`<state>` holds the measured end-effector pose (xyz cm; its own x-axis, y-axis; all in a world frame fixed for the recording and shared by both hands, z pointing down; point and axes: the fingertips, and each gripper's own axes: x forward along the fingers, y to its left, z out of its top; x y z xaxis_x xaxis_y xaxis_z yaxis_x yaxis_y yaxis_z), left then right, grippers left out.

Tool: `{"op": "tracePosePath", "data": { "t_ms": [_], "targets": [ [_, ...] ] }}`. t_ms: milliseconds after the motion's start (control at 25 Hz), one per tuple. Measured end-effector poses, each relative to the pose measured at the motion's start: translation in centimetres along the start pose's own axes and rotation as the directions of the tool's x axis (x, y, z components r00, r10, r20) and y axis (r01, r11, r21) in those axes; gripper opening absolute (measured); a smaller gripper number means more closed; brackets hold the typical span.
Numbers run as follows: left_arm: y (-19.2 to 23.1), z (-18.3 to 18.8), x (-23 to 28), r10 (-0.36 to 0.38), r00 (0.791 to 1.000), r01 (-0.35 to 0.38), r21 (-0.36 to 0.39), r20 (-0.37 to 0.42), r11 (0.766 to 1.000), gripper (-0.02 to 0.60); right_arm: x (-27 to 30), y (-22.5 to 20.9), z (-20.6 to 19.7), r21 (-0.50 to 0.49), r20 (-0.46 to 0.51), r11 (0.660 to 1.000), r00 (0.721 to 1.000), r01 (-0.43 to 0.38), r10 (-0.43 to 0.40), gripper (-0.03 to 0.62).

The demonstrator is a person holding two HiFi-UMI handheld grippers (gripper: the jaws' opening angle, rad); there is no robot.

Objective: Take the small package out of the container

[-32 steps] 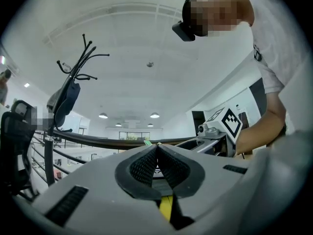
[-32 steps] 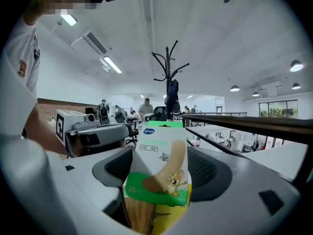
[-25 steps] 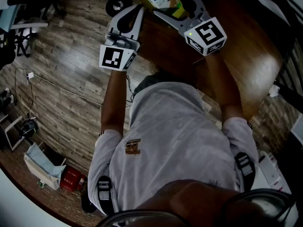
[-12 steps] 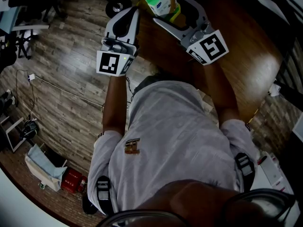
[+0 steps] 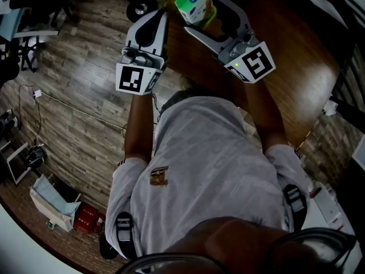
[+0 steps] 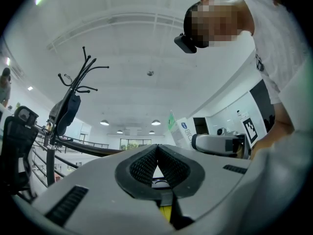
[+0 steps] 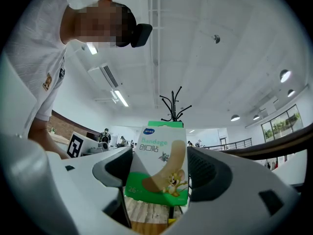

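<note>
- The right gripper [image 7: 159,177] clamps the small package [image 7: 157,163], a green-and-white bandage box, between its two pads.
- The box stands upright and fills the gap between the jaws, its top reaching past their tips.
- In the head view the package shows at the far end of the brown surface [image 5: 296,67].
- The left gripper [image 6: 157,153] has its jaws pressed together on nothing. It is to the left of the package and apart from it.
</note>
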<state>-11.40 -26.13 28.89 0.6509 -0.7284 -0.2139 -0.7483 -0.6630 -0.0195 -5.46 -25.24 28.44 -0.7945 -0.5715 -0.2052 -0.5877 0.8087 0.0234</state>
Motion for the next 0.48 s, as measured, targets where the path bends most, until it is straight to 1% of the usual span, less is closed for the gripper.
{"op": "tracePosePath", "data": {
  "t_ms": [240, 480],
  "targets": [
    [0.06, 0.19, -0.16, -0.005, 1.0, 0.005, 0.002, 0.004, 1.0, 0.018, 0.04, 0.07, 0.31, -0.012, 0.013, 1.0, 1.0, 0.007, -0.007, 0.327],
    [-0.15, 0.33, 0.18, -0.011, 1.0, 0.011, 0.004, 0.0, 1.0, 0.018, 0.01, 0.05, 0.3, -0.045, 0.001, 0.999, 1.0, 0.013, -0.013, 0.327]
  ]
}}
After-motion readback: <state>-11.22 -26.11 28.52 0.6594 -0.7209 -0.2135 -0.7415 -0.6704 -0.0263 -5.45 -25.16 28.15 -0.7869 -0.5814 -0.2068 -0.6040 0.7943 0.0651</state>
